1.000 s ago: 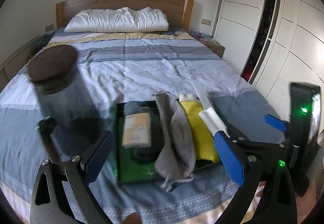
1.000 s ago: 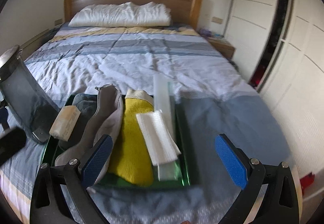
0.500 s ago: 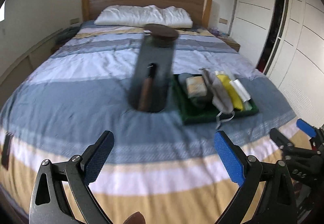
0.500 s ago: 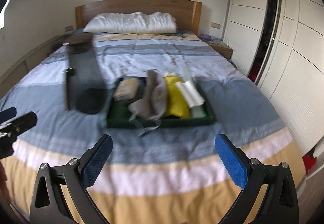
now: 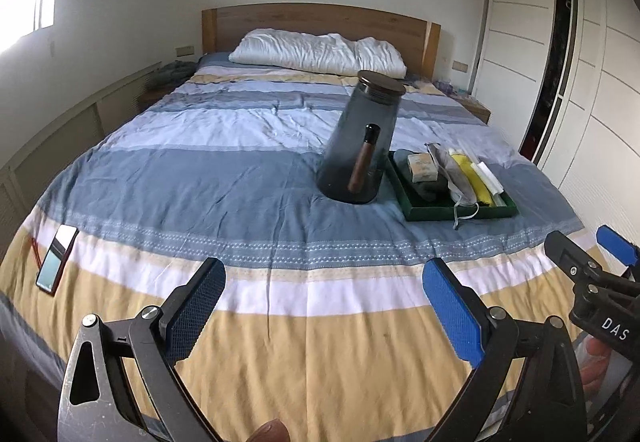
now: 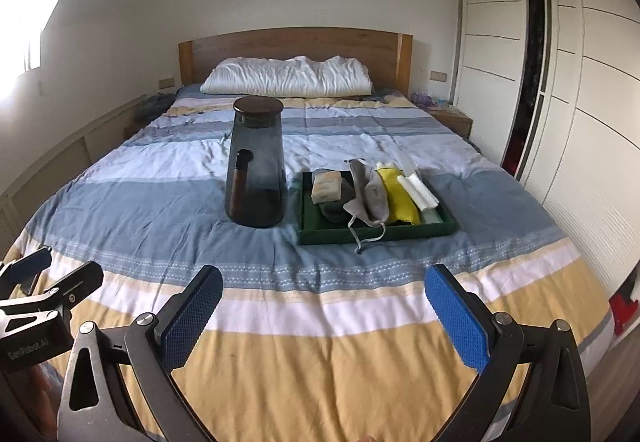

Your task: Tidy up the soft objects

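Note:
A dark green tray (image 6: 376, 233) sits on the striped bed. In it lie a beige block (image 6: 327, 186) on a dark cloth (image 6: 335, 211), a grey drawstring pouch (image 6: 370, 198), a yellow cloth (image 6: 398, 198) and a white folded cloth (image 6: 420, 191). The tray also shows in the left wrist view (image 5: 456, 212). My left gripper (image 5: 322, 306) is open and empty over the bed's foot, well short of the tray. My right gripper (image 6: 324, 312) is open and empty, likewise back near the foot.
A tall smoked-glass jar with a brown lid (image 6: 256, 166) stands left of the tray; it also shows in the left wrist view (image 5: 360, 146). A phone (image 5: 56, 260) lies at the bed's left edge. A white pillow (image 6: 286, 82) lies at the headboard. White wardrobes (image 6: 580, 122) line the right wall.
Both grippers have pulled far back from the tray toward the foot of the bed. The tray and jar now look small and distant. Both stay open and empty.

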Motion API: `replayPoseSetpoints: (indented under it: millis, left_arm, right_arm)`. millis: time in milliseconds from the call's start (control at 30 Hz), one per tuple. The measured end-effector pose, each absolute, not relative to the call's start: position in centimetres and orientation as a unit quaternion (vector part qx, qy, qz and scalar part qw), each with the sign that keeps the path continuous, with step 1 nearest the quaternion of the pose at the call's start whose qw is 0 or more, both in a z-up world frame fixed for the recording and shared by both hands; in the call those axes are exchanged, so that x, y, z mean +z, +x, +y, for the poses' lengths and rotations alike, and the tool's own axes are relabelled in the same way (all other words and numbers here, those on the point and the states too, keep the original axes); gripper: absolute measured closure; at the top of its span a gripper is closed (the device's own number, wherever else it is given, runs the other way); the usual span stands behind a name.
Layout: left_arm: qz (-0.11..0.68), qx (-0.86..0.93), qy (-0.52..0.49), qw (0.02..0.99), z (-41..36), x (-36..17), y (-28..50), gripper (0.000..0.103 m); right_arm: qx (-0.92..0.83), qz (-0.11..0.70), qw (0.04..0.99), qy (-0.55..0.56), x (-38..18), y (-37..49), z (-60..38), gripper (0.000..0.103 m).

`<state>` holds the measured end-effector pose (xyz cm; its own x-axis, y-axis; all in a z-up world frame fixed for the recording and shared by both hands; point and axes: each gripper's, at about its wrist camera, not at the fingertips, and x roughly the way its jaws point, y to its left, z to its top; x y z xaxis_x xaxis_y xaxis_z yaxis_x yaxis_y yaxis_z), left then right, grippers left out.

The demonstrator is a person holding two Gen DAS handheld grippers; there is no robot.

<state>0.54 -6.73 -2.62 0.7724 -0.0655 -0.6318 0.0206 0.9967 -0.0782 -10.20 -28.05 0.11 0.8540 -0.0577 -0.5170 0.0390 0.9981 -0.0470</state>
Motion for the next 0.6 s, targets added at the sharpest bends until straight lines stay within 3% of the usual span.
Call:
replayPoseSetpoints:
  millis: [600]
  left_arm:
    - [0.342, -0.016, -0.014, 0.939, -6.7, -4.0, 0.0, 0.006]
  right_arm:
    - [-0.038, 0.281, 0.958, -0.043, -0.5, -9.3, -26.3, 0.0]
